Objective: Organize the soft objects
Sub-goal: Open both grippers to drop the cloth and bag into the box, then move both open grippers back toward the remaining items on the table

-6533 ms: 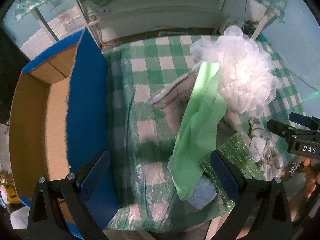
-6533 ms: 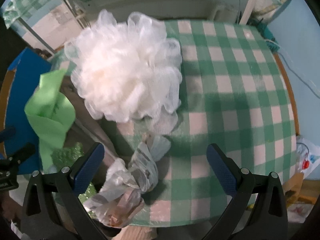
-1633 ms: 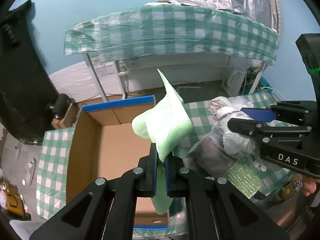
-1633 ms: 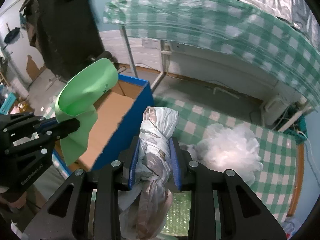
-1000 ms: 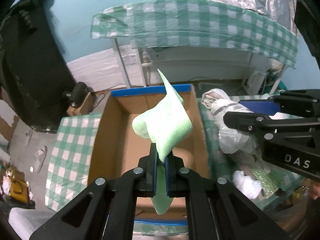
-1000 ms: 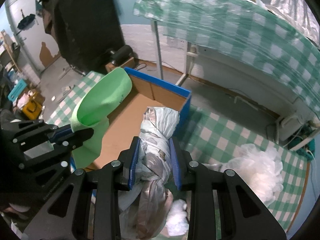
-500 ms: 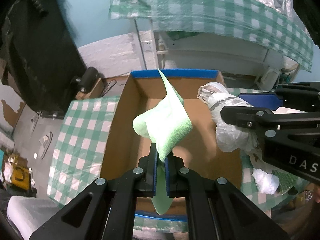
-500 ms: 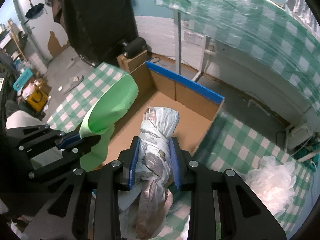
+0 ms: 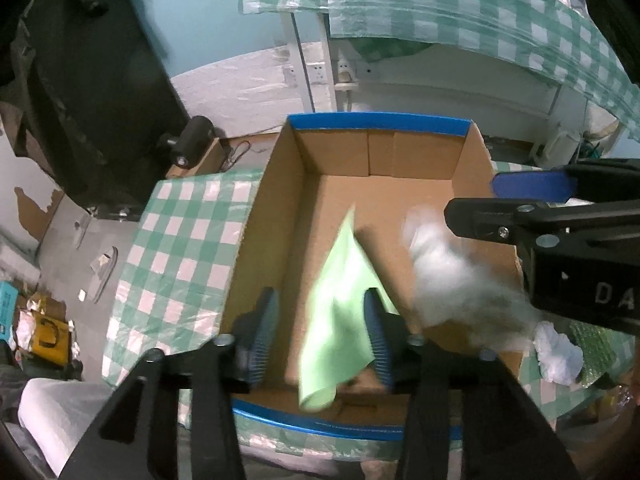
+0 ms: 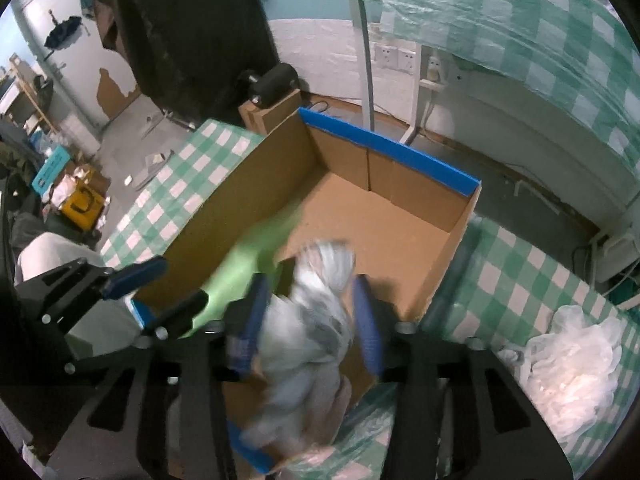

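So here we've got both grippers parked over the open cardboard box (image 9: 384, 204), the one with the blue-taped rim sitting on the green-checked desk (image 9: 176, 240).

Our left gripper (image 9: 322, 334) has its jaws spread apart, and the green cloth (image 9: 340, 320) is blurry between them, not pinched by either pad. It hangs over the brown floor of the box, lower corner down near the front wall. From the right camera it shows up as a green smear (image 10: 248, 268) along the box's left wall, just beside the left gripper's blue pads.

Our right gripper (image 10: 310, 326) has its jaws open too, blue pads clear on either side of the white plastic bundle (image 10: 316, 312). The bundle is motion-blurred, sitting between the pads over the near right part of the box. In the left view it's a whitish blur (image 9: 452, 276) just below the right gripper's fingers.

Off to the right on the desk, outside the box, there's the white mesh pouf (image 10: 576, 364). The left view also catches a small crumpled white wad (image 9: 558, 354) with green bubble wrap (image 9: 596, 350) right next to it.
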Tool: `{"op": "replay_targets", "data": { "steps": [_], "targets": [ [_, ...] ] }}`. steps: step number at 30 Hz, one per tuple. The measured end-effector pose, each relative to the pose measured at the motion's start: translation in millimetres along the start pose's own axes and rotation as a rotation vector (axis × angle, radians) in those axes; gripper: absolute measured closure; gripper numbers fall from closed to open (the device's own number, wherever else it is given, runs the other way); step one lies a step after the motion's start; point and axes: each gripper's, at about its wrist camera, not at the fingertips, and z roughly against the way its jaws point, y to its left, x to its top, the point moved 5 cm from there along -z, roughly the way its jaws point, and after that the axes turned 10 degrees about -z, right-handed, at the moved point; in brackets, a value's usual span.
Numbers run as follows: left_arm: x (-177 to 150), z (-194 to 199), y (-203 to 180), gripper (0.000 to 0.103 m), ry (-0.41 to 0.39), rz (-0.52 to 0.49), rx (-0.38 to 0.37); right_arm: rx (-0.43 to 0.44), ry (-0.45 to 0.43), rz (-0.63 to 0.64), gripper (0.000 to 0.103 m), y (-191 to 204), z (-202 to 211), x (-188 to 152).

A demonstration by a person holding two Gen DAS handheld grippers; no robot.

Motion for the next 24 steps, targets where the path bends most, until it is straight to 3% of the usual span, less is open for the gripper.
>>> {"op": "replay_targets", "data": {
  "steps": [2,9,24],
  "targets": [
    [-0.4,-0.2,1.4,0.053,0.0,0.004,-0.002,-0.01,-0.015,-0.008,0.04,-3.0,3.3,1.7],
    [1.3,1.6,-1.6,0.05,-0.002,0.007,-0.015,-0.031,-0.026,-0.04,0.039,-19.7,15.1,3.4],
    [14.5,19.0,-38.2,0.035,-0.059,-0.093,-0.054,-0.099,-0.033,-0.054,0.037,-58.2,38.8,-13.5]
  ]
}}
